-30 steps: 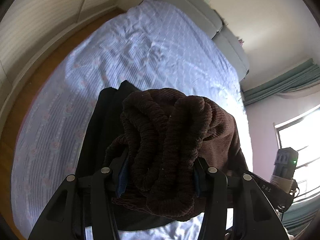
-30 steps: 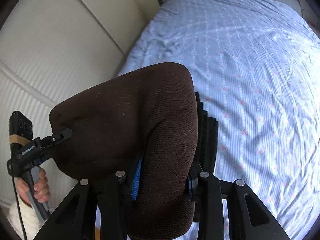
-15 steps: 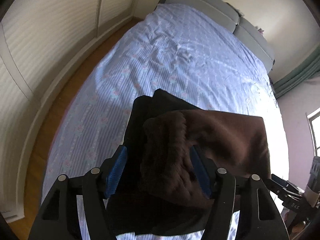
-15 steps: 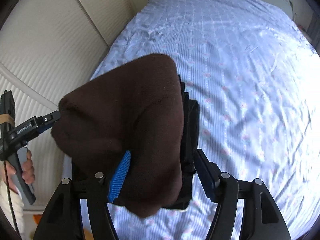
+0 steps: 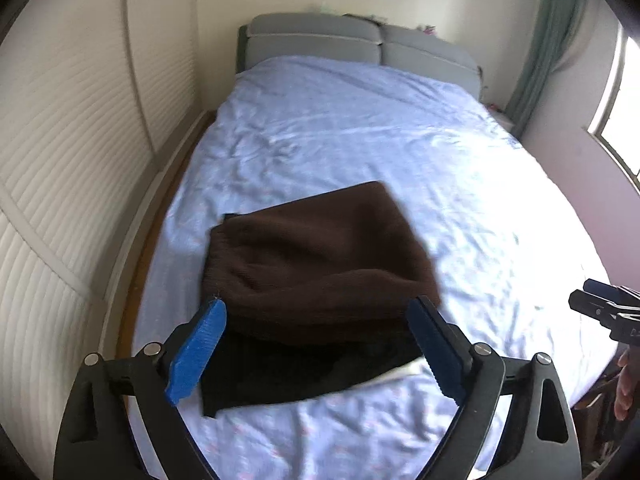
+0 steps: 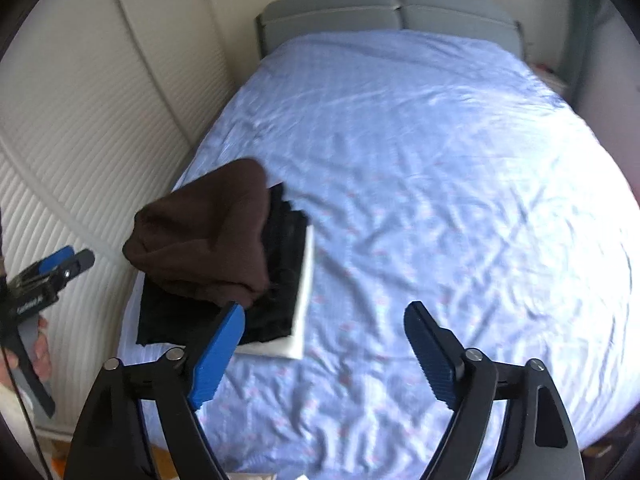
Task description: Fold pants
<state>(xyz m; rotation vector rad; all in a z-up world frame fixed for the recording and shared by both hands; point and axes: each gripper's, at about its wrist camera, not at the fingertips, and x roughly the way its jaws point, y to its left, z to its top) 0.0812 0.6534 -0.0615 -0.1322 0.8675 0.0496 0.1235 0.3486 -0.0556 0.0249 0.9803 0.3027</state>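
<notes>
Folded brown knit pants (image 5: 316,256) lie on top of a stack of dark folded clothes (image 5: 288,376) on the bed; they also show in the right wrist view (image 6: 204,236) over the dark stack (image 6: 280,280) and a white folded piece (image 6: 304,280). My left gripper (image 5: 316,348) is open and empty just short of the stack's near edge. My right gripper (image 6: 320,352) is open and empty, to the right of the stack and above the sheet. Each gripper shows at the edge of the other's view: the right one (image 5: 604,312) and the left one (image 6: 52,268).
The bed has a light blue patterned sheet (image 5: 360,140) and a grey headboard (image 5: 360,44). A white ribbed wardrobe wall (image 5: 68,160) runs along the left side with a strip of wood floor (image 5: 160,208). A window (image 5: 624,120) and green curtain (image 5: 548,40) are at right.
Both grippers have opened and let go of the brown pants, which now lie on the stack. Both grippers have pulled back and tilted up toward the headboard.
</notes>
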